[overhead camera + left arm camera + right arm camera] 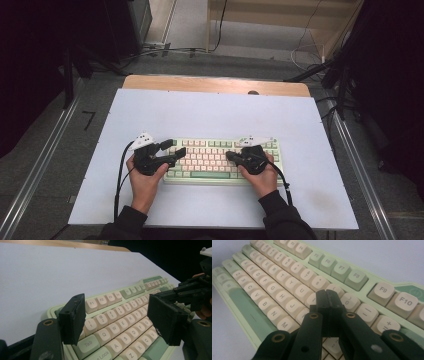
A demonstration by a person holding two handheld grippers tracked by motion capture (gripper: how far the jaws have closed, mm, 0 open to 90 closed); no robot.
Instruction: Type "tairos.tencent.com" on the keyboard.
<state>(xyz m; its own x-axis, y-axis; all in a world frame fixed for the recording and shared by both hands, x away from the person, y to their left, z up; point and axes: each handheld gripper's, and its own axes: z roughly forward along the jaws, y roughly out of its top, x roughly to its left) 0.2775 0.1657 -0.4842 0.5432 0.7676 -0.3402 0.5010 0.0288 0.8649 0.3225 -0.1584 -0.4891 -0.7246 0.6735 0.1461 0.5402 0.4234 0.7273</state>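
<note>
keyboard (222, 161) typing, looks midway | left hand-held gripper (173, 150) released, hovering at keyboard's 9 o'clock | right hand-held gripper (327, 298) clenched empty, tip on keys | more presses likely left

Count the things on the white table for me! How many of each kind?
Keyboard: 1
Grippers: 2, the left gripper and the right gripper
Hands: 2, the left hand and the right hand
Total: 5

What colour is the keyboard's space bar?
The space bar is green, clearest in the right gripper view.
</note>
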